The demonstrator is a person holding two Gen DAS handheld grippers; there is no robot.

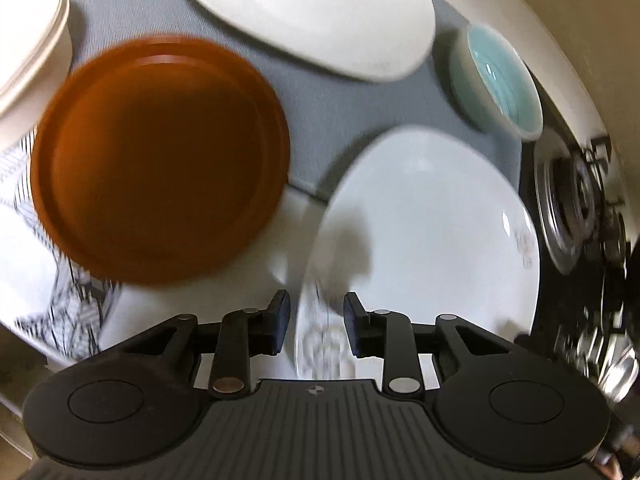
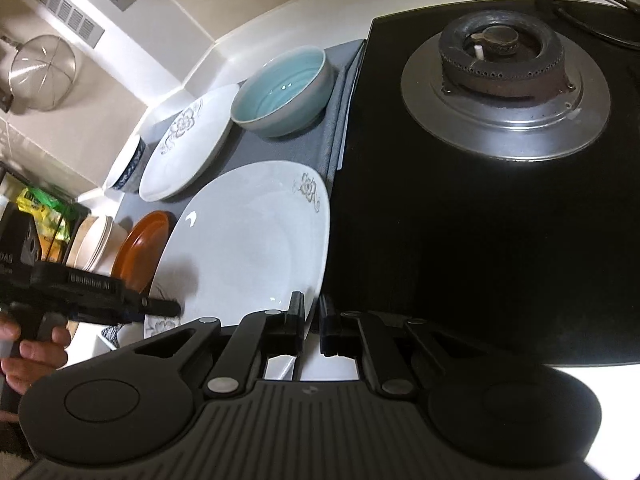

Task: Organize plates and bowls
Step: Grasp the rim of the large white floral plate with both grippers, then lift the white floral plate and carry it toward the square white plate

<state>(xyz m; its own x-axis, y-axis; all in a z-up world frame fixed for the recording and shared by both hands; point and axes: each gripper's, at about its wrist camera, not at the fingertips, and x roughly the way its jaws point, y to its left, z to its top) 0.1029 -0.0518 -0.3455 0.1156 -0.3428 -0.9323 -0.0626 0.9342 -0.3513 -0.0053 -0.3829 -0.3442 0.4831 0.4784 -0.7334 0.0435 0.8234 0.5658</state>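
- Left gripper (image 1: pixel 316 320): jaws straddle the near rim of the white plate (image 1: pixel 424 240), low centre of the left view. A gap shows on each side of the rim, so the jaws read as parted and not yet clamped.
- Right gripper (image 2: pixel 312 326): jaws stand close together at the plate's (image 2: pixel 248 248) lower right edge, bottom centre of the right view. Whether they pinch the rim cannot be told.
- Judged step: lift this plate with both grippers. Clamp both rims squarely and keep the plate level; glazed ware may slip.
- Obstacles, left to right in the left view: cream bowls (image 1: pixel 28 40) at upper left; orange plate (image 1: pixel 160 160) at centre left, just beside the white plate; flowered plate (image 1: pixel 312 12) at top centre; blue bowl (image 1: pixel 496 80) at upper right.
- The burner (image 2: pixel 504 96) occupies the upper right of the right view; keep ware off it.
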